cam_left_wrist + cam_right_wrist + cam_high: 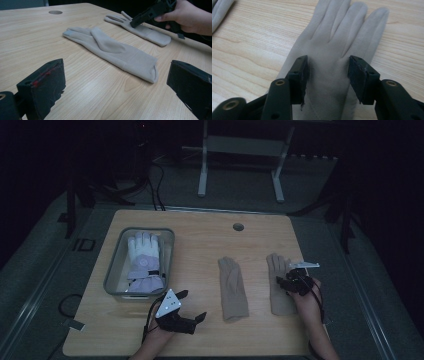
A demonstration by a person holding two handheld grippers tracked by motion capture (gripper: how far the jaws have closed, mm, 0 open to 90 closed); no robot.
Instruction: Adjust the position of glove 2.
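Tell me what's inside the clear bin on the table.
The bin holds a pale lilac and white glove, fingers pointing away from the person, with a dark strap across the cuff. Whether a second glove lies beneath it cannot be seen; the top one covers that.

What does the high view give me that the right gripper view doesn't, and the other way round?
High view alone: the clear bin at the table's left with a lavender and white glove in it, the left gripper open over bare wood near the front edge, the round hole in the tabletop, and a person's two hands.

Right gripper view alone: the jaws stand apart astride the right beige glove's palm, pads not pressing the cloth.

Both: the right gripper over the right beige glove, the other beige glove to its left, and the wooden table.
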